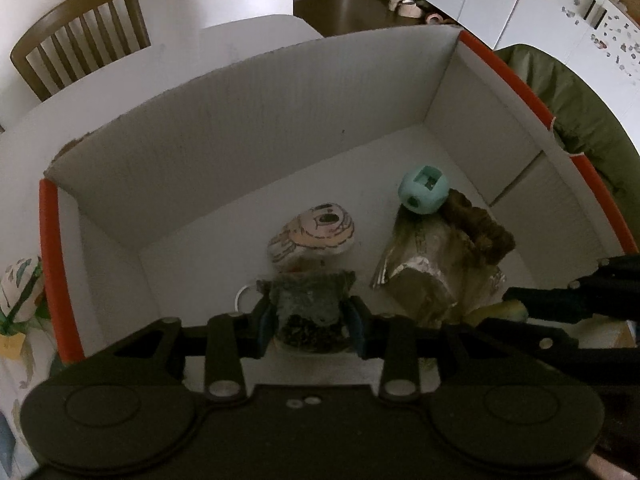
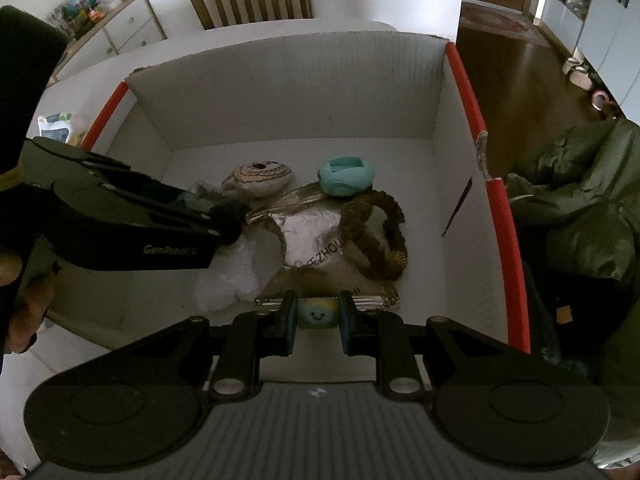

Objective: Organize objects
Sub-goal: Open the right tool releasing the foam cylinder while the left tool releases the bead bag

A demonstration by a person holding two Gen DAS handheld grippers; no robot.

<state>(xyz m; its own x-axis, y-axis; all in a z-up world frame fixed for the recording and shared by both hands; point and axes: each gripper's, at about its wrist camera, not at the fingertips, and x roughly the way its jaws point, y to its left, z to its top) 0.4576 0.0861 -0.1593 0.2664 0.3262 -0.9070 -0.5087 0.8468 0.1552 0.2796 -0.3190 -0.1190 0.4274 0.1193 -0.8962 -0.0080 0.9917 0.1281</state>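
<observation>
So both tongs loaded | left gripper [image 1: 310, 322] clamps fuzzy grey toy [image 1: 306, 294] | right gripper [image 2: 317, 320] pinches smiley cube [image 2: 318, 312] | box [image 2: 280, 92] floor straight below both, I'd drop.

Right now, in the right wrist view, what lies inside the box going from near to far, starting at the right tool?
Right tool shut on the smiley block → silver foil bag → teal ball → far wall of the box.
</observation>
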